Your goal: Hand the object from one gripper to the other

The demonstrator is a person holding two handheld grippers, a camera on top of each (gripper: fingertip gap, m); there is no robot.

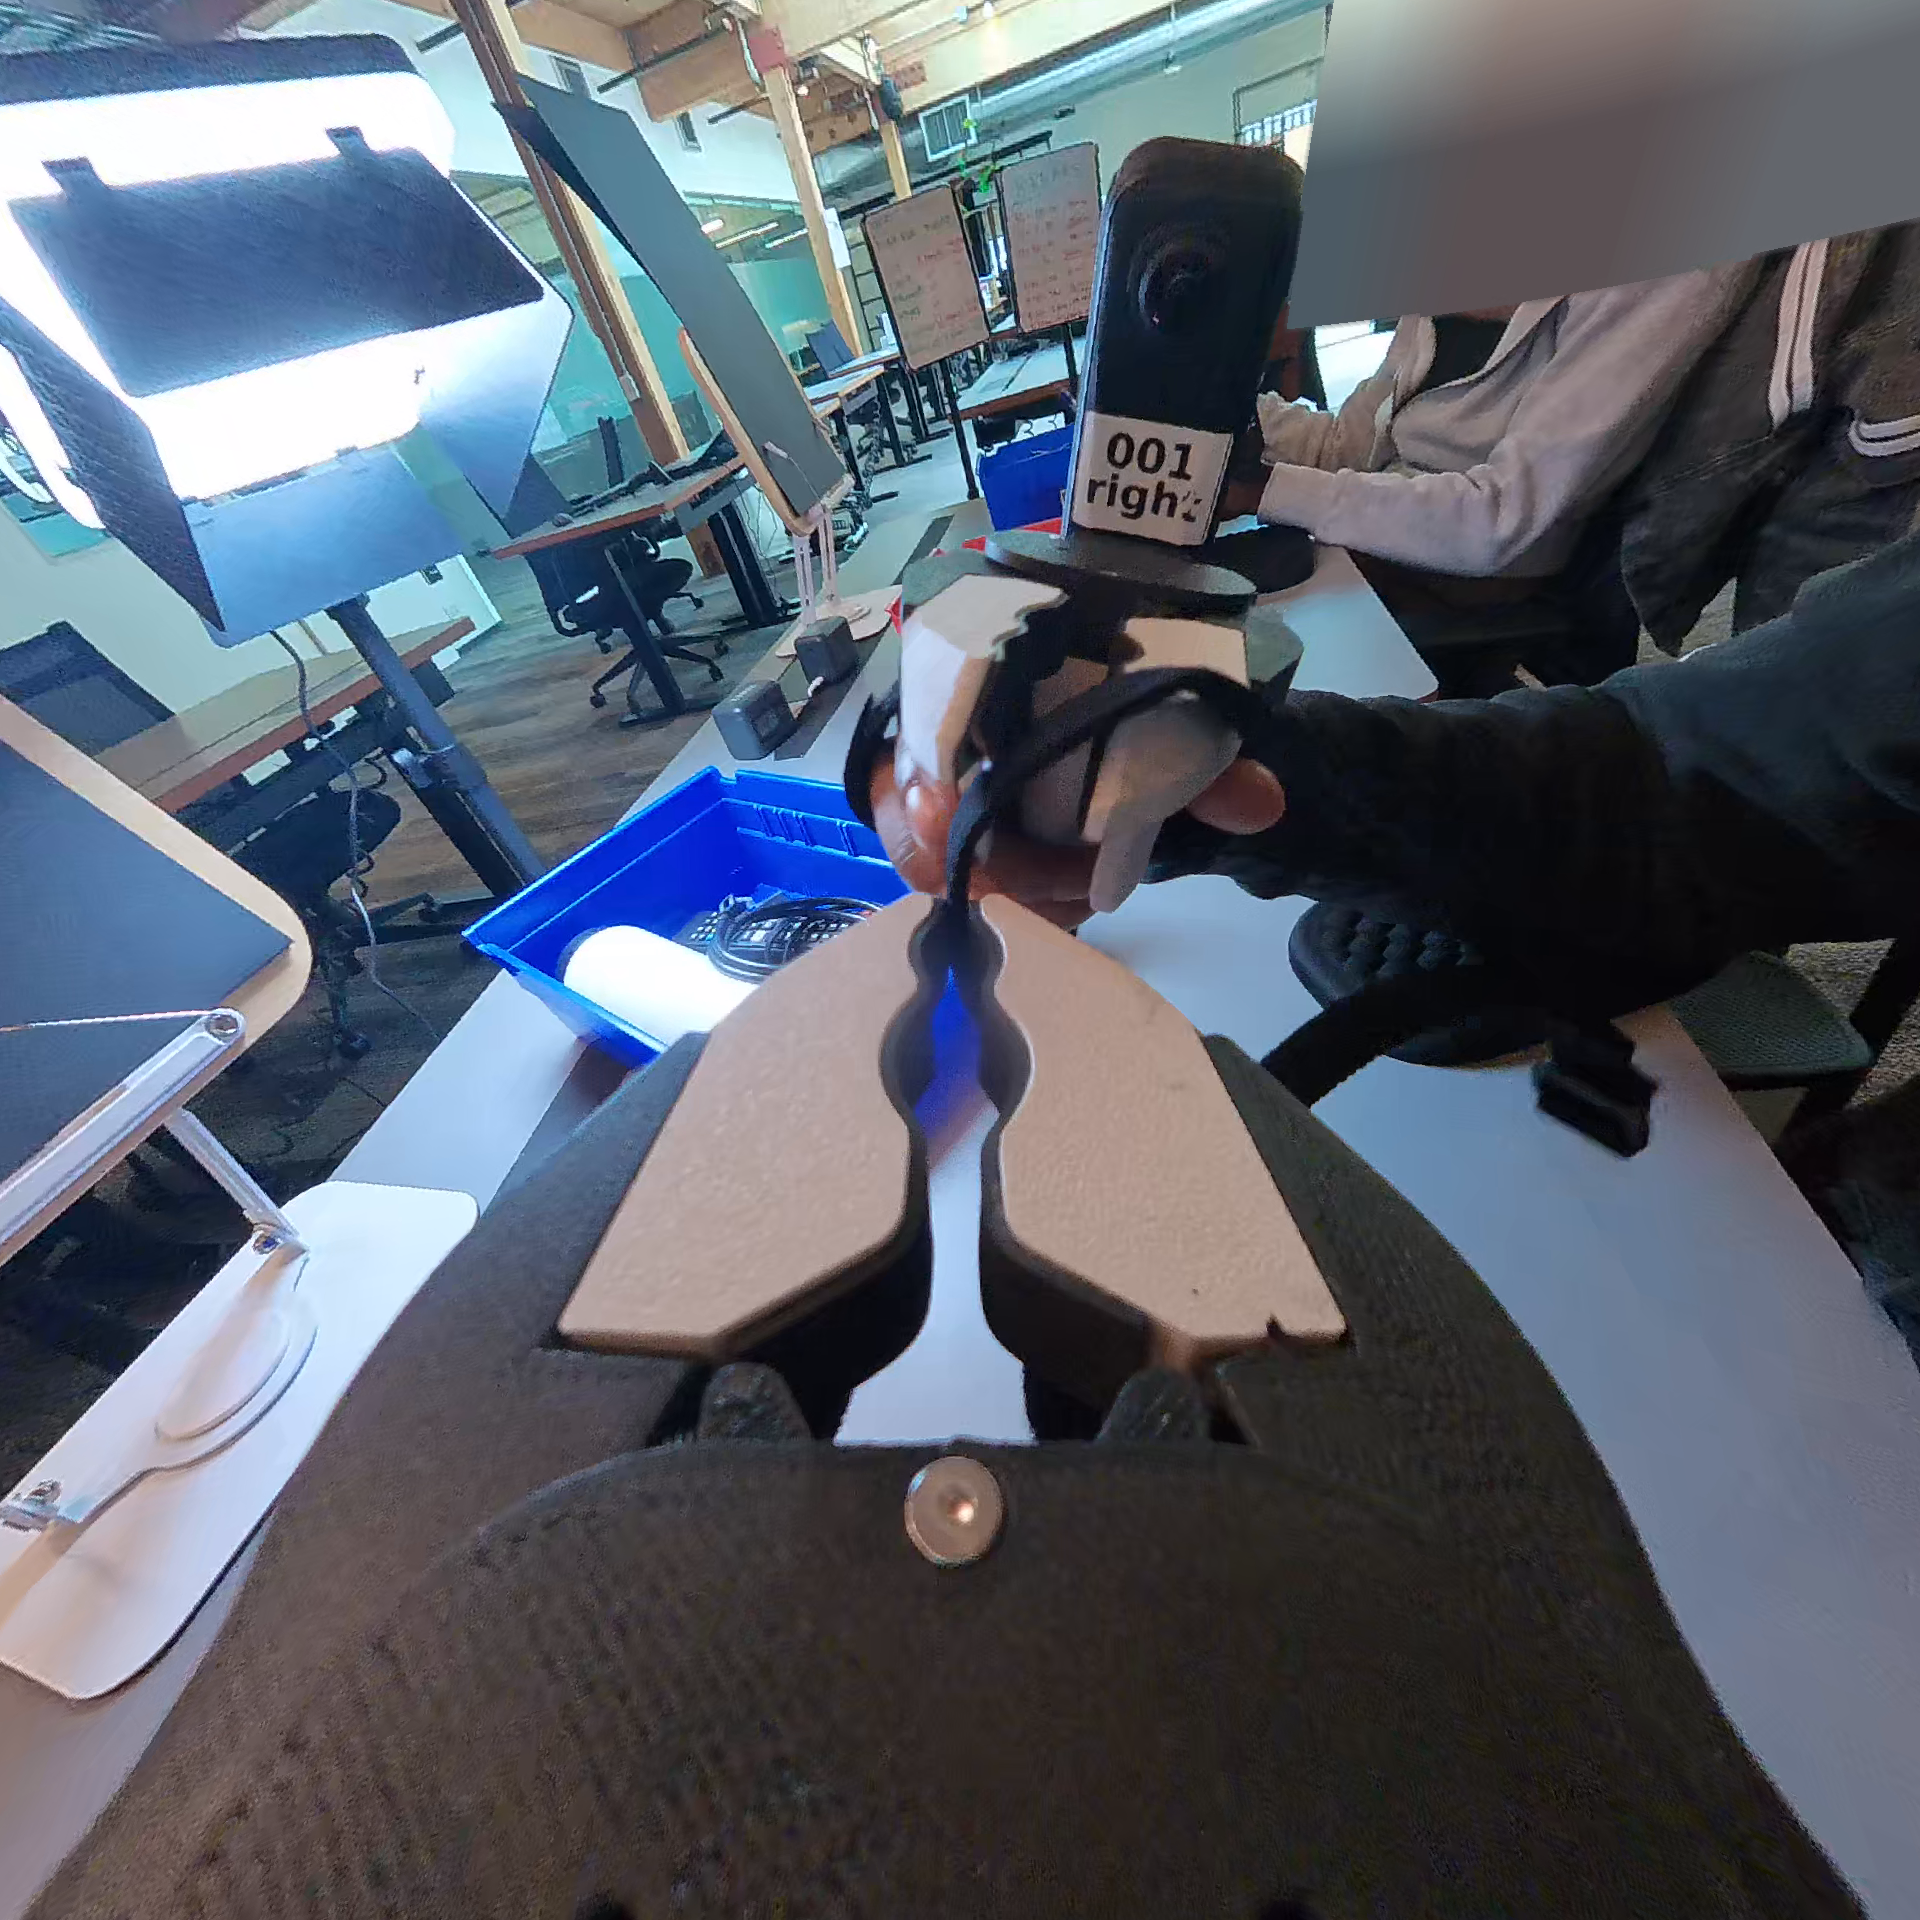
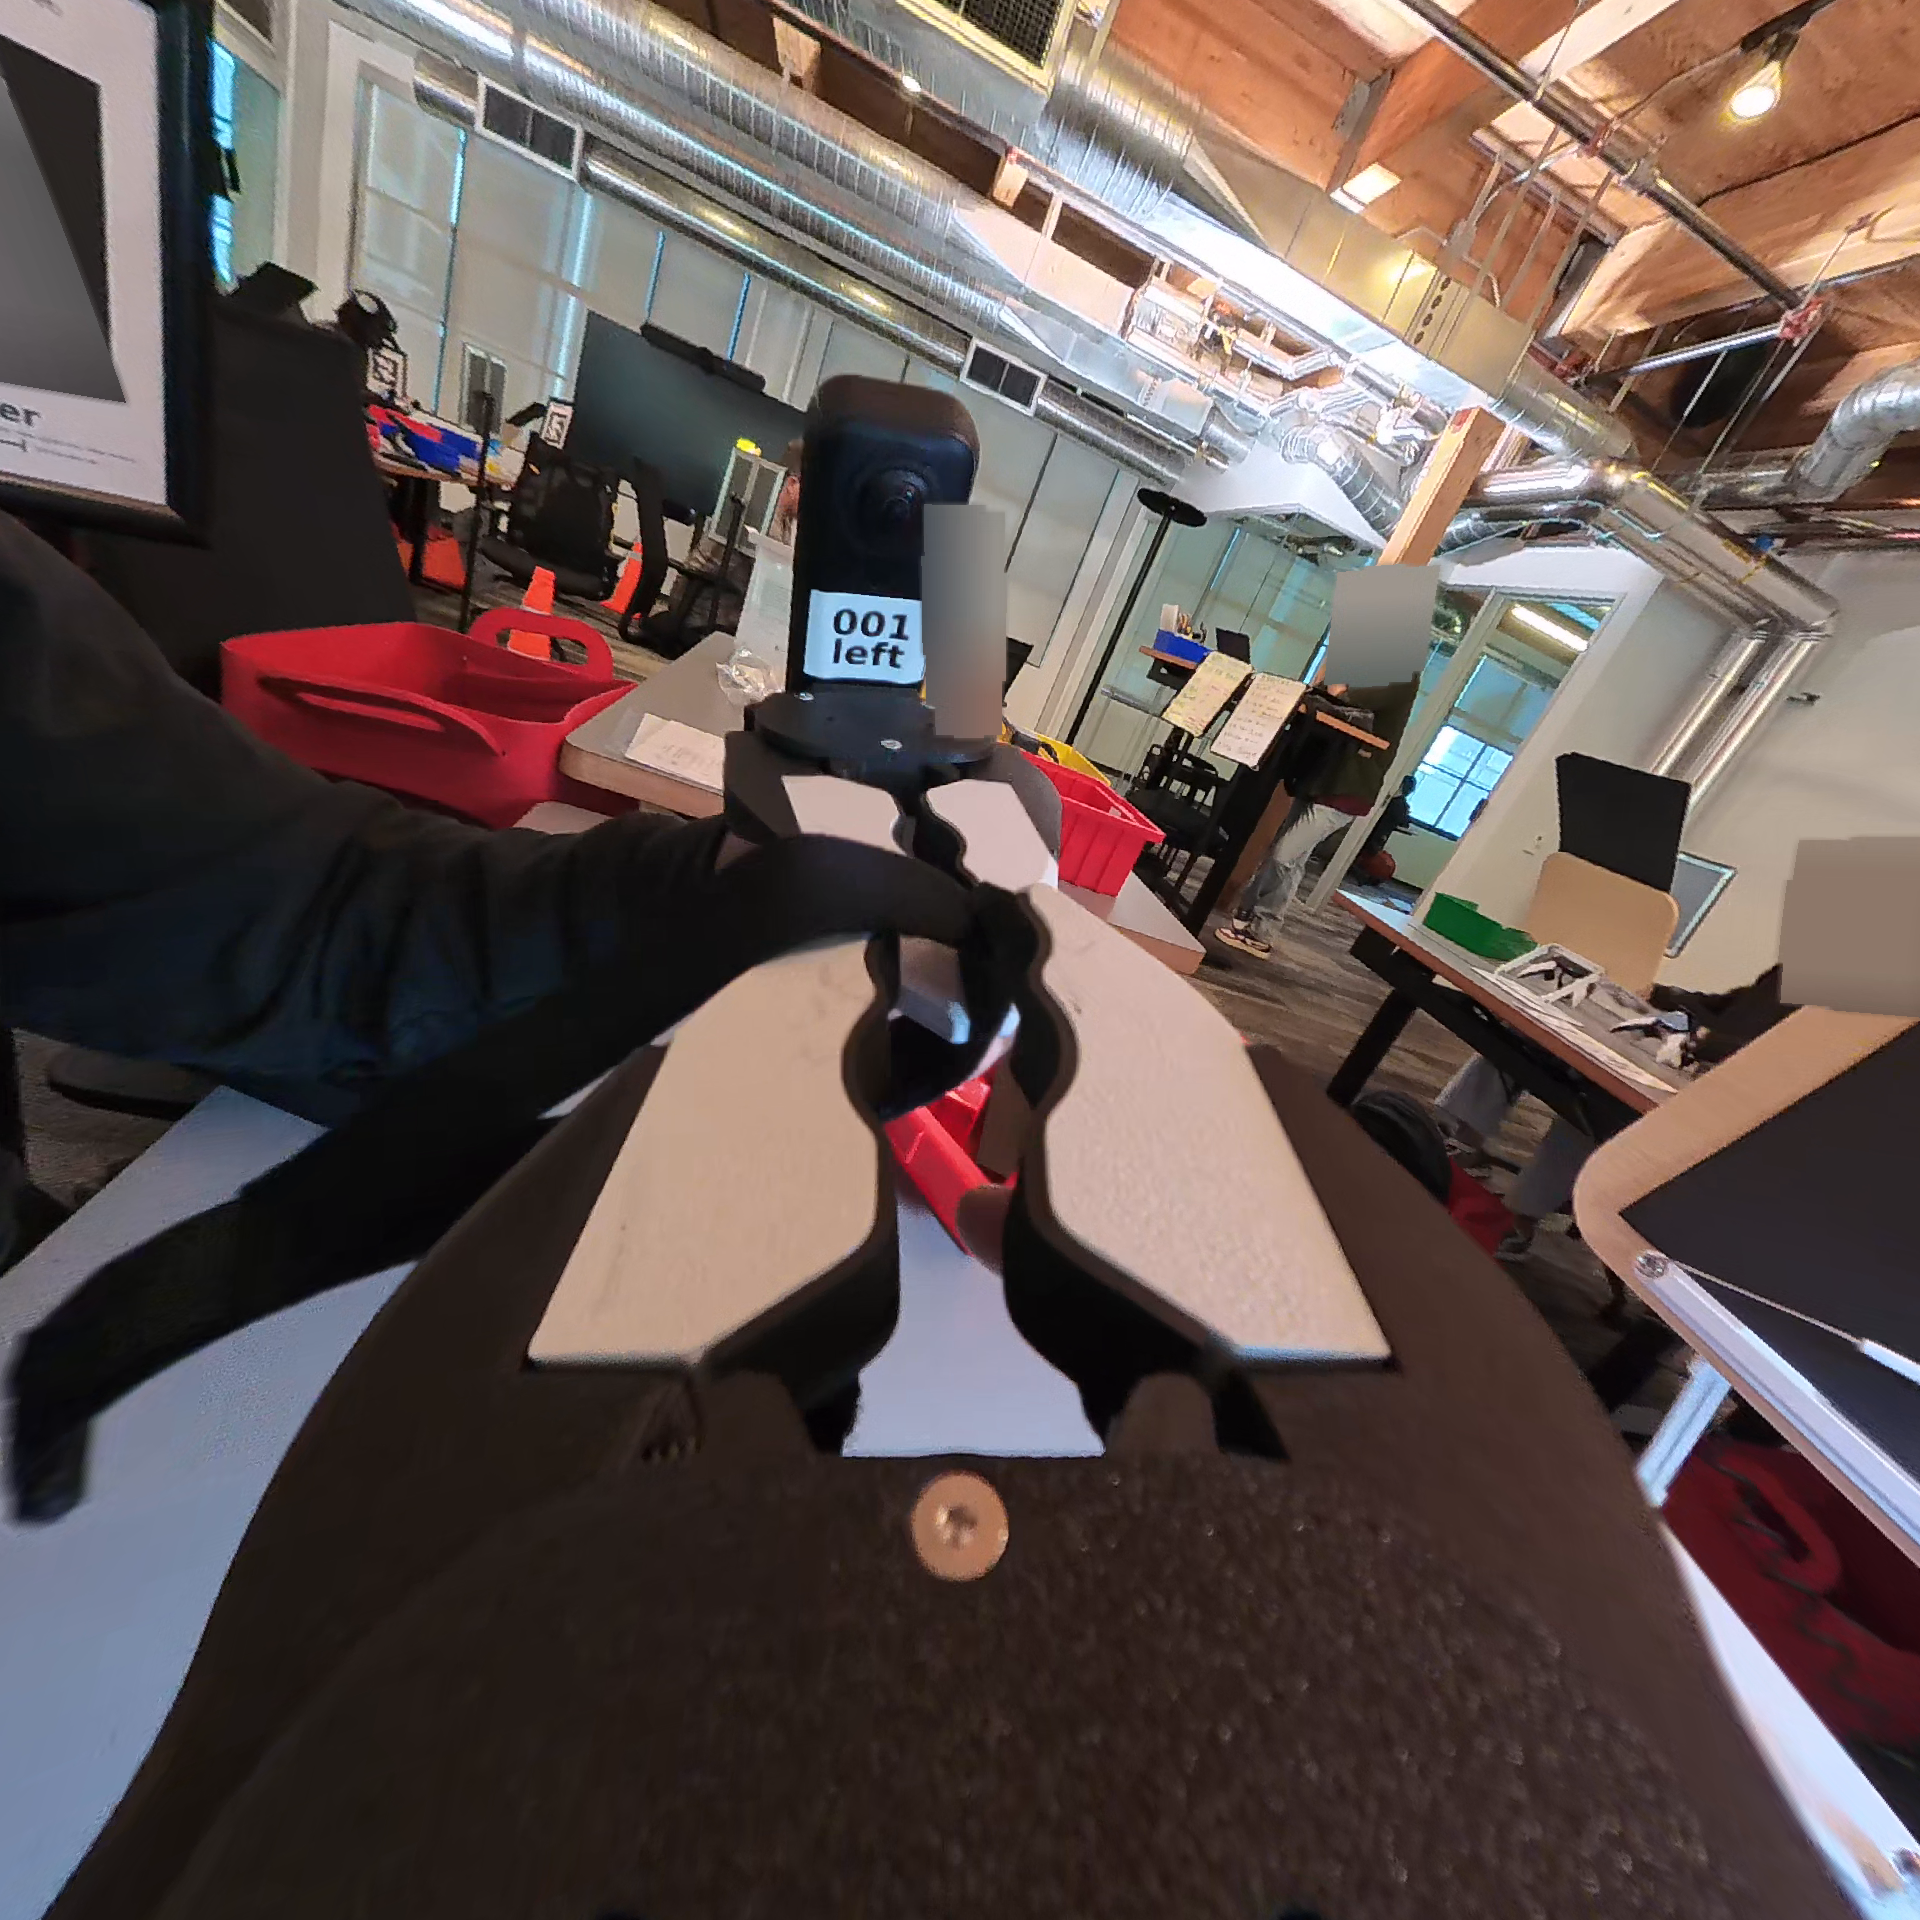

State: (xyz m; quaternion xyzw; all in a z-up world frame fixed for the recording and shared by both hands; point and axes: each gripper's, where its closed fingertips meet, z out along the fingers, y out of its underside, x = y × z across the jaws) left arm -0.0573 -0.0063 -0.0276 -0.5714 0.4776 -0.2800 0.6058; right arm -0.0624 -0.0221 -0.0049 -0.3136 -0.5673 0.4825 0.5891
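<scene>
The left hand-held gripper [image 1: 961, 935] fills the lower centre of its view, fingers drawn together and pinching a black strap [image 1: 964, 847] at the tips. Facing it in the upper centre, the right hand-held gripper [image 1: 992, 774] seems to have the same strap looped around it, though motion blur makes its grip hard to judge. In the right wrist view, its fingertips [image 2: 1003, 961] nearly meet around the strap [image 2: 831, 894]. A blue bin [image 1: 644, 883] sits on the bench [image 1: 1558, 1299] at mid-left.
</scene>
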